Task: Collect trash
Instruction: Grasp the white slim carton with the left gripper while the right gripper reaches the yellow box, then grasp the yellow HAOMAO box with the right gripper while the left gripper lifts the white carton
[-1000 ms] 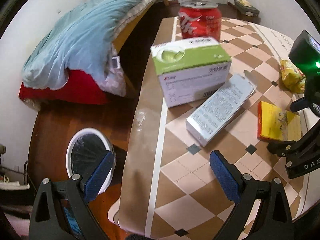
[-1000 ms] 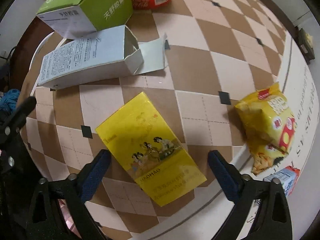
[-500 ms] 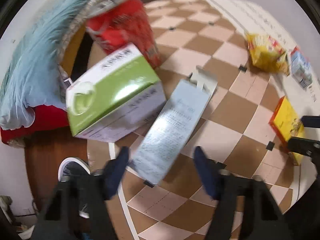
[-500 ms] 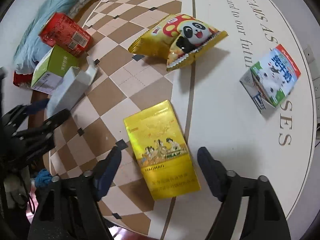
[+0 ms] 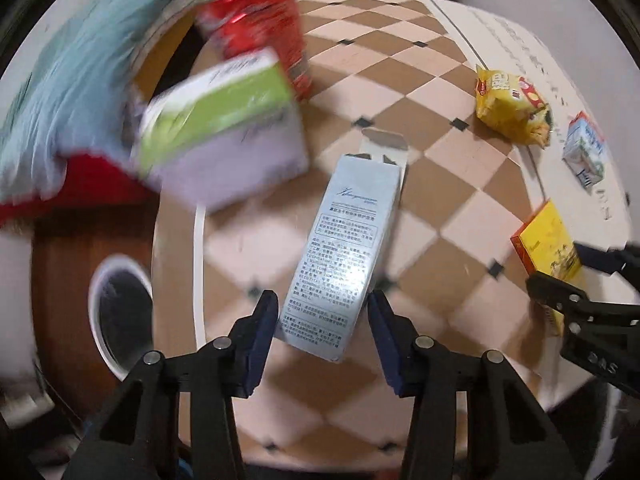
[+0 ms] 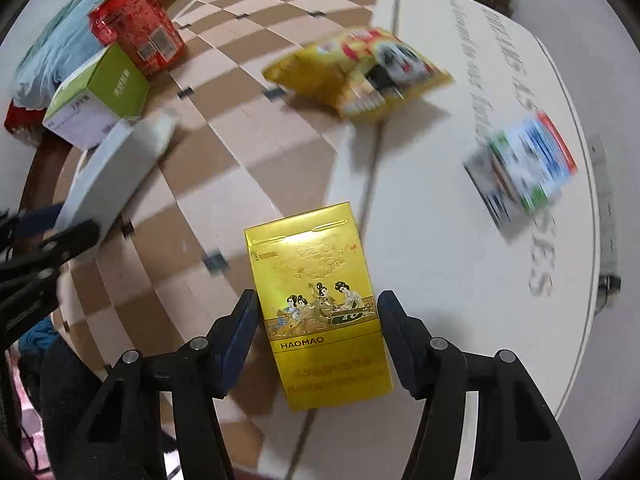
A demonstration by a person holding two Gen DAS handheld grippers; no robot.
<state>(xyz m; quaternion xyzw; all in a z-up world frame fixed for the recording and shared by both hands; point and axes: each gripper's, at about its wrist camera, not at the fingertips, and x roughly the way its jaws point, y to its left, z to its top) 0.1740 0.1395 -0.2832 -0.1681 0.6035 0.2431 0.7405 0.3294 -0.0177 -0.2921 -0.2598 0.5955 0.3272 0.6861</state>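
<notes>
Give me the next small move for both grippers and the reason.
Probably close both: the left gripper straddles the silver box and the right gripper straddles the yellow pack, jaws open with small gaps on each side.

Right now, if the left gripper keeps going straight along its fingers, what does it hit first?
The long white carton: the left gripper already straddles its near end, jaws open. Beyond it, bare table.
</notes>
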